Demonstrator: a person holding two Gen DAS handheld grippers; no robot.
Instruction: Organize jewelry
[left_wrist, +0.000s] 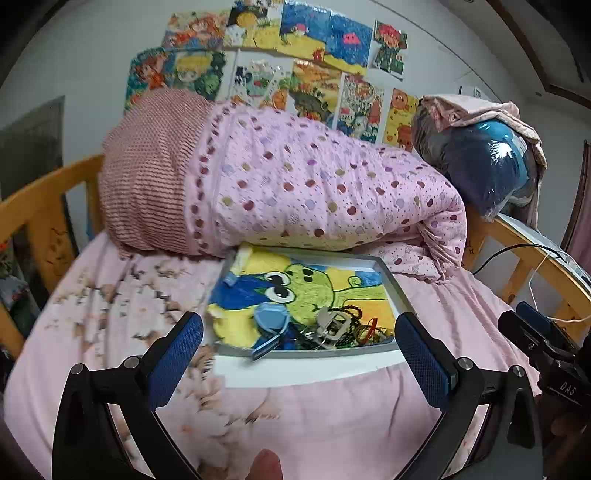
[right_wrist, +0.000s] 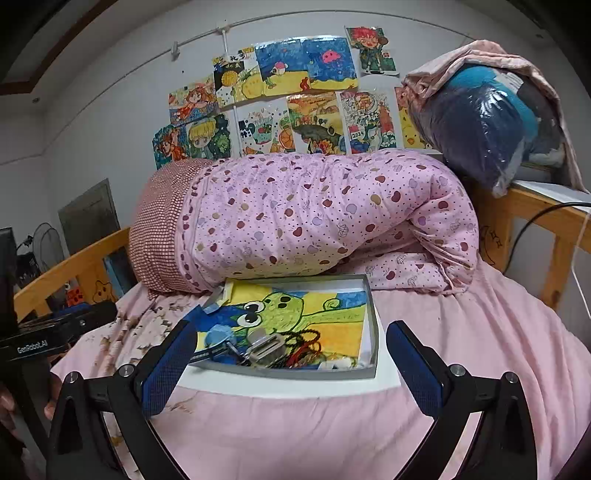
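Jewelry sits heaped at the near edge of the shallow tray on the bed, untouched. Left gripper and right gripper hover before the tray, jaws spread, empty. Next, I'd judge, one must dip in and pinch a single piece free.

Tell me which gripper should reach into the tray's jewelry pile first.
Probably the right gripper: open and empty, with the jewelry pile centred between its fingers. For the left gripper, also open, the pile sits right of centre.
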